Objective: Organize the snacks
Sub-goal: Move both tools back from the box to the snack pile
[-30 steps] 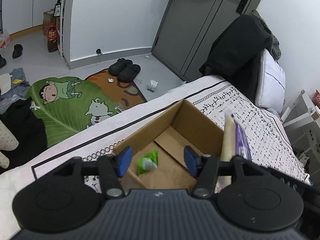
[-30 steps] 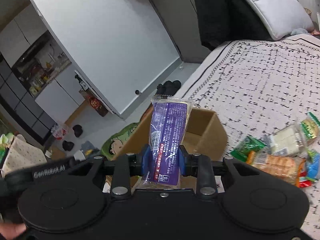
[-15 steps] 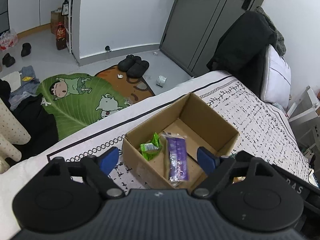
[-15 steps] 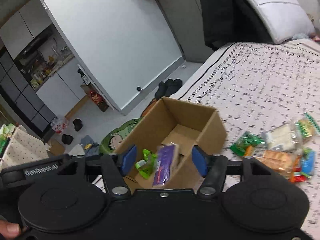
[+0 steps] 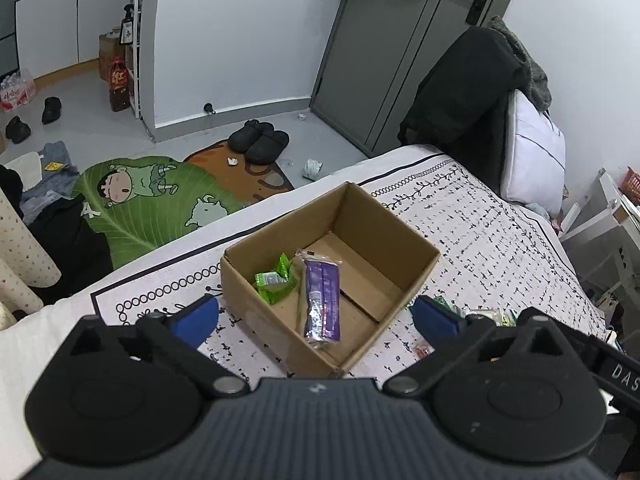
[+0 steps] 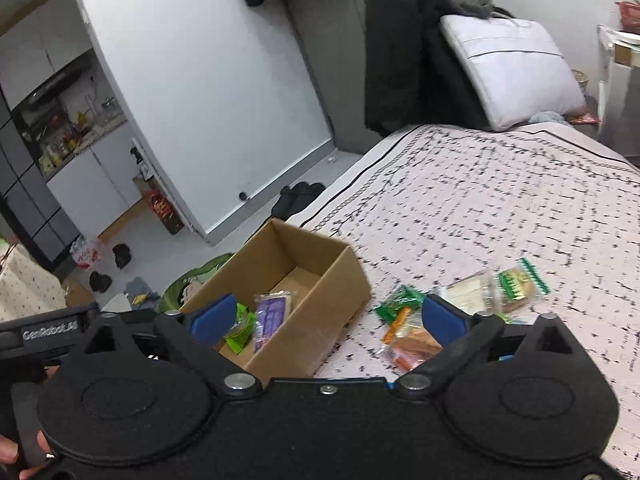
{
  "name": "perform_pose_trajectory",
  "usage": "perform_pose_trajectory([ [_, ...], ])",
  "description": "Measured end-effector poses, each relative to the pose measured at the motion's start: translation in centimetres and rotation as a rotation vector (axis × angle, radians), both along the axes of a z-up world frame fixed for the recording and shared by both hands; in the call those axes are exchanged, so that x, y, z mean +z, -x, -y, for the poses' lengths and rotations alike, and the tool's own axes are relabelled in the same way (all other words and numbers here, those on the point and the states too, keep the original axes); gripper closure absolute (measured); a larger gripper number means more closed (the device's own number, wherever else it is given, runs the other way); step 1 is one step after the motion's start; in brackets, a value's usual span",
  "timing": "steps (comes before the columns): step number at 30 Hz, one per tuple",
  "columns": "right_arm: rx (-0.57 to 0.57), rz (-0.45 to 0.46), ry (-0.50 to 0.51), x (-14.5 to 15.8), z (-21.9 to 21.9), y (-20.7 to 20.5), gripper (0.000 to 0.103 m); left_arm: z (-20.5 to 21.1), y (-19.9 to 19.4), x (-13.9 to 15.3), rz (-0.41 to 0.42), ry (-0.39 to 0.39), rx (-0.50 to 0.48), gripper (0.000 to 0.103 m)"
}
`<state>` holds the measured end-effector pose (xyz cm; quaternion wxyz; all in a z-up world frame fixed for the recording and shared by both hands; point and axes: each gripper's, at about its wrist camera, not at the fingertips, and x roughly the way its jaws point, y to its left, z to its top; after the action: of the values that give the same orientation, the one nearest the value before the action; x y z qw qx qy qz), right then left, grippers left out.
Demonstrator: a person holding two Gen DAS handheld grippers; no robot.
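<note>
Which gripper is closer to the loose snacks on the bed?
Right. The right gripper hangs just above the loose snacks; the left gripper sits over the box, snacks at its right finger.

Your right gripper (image 6: pixel 326 318) let go of the purple packet (image 5: pixel 322 300); its jaws have just been opening and now stand wide and empty. The packet now lies in the box (image 5: pixel 394 236), beside the green one (image 5: pixel 274 282). Your left gripper (image 5: pixel 316 316) has also been opening, and both have drawn back from the box.

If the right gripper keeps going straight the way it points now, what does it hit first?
Most likely the near right wall of the cardboard box, which sits between the open right gripper's fingers and just below them. Depth is unclear; it might instead slip past onto the bedspread.
</note>
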<state>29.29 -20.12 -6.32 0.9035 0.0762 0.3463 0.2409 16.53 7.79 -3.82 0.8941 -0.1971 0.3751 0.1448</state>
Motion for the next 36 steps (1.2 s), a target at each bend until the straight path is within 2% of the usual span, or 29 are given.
perform_pose_trajectory([
  [19, 0.001, 0.019, 0.014, 0.8, 4.5, 0.9, 0.000, 4.6, 1.7, 1.4, 0.021, -0.024, -0.022, 0.000],
  [26, -0.008, 0.001, 0.019, 0.8, 5.8, 0.8, 0.000, 6.1, 1.7, 1.4, 0.002, -0.053, -0.031, 0.000],
  [36, -0.024, -0.011, 0.063, 0.3, 8.4, 0.8, 0.000, 7.7, 1.2, 0.4, -0.013, -0.037, -0.037, 0.000],
])
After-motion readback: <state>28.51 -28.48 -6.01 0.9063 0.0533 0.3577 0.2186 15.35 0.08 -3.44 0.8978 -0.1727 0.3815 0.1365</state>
